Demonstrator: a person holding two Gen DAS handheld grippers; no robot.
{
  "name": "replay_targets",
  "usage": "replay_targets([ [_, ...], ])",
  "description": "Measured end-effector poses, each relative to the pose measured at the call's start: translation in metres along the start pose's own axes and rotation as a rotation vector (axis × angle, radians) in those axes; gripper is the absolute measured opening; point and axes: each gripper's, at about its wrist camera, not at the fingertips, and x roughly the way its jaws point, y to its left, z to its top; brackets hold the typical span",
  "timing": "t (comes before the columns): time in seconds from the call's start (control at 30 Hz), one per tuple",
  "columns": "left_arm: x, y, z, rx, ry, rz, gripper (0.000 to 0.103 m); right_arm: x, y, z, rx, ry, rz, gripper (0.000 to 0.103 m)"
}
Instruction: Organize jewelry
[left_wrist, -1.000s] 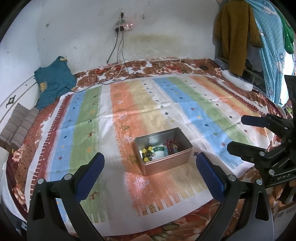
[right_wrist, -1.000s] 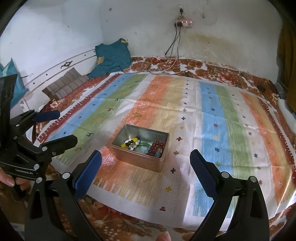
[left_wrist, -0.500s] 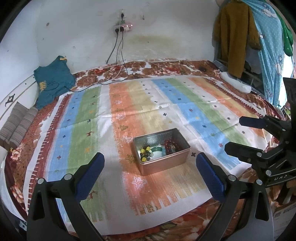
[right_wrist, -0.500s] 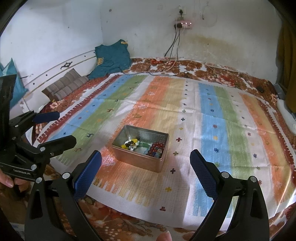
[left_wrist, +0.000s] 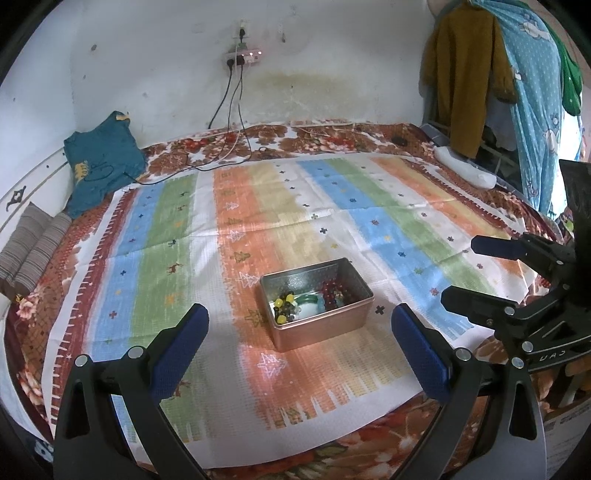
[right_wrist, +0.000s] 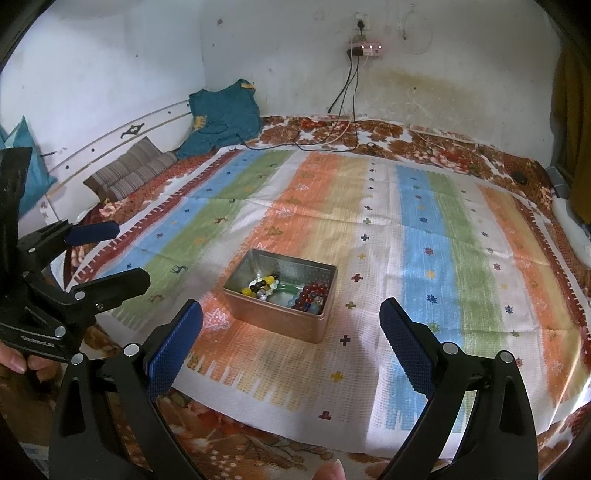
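Sitting at frame centre on a striped cloth (left_wrist: 295, 206), an open metal tin (left_wrist: 317, 303) is holding beaded bracelets (right_wrist: 314, 293) and a green bangle (left_wrist: 309, 297). The left gripper (left_wrist: 299, 339) and right gripper (right_wrist: 290, 334) are hovering near it, jaws spread wide, gripping nothing. A teal shirt (left_wrist: 101, 162) is lying upper left, charger cables (left_wrist: 236, 110) dangling behind.
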Motion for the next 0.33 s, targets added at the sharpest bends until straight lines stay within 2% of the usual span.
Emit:
replay_targets([
  [0.33,0.0003,-0.0033,0.0027,0.003,-0.001,-0.005,0.097,0.0004,-0.004,0.0005,0.008,0.004,-0.003,0.098],
])
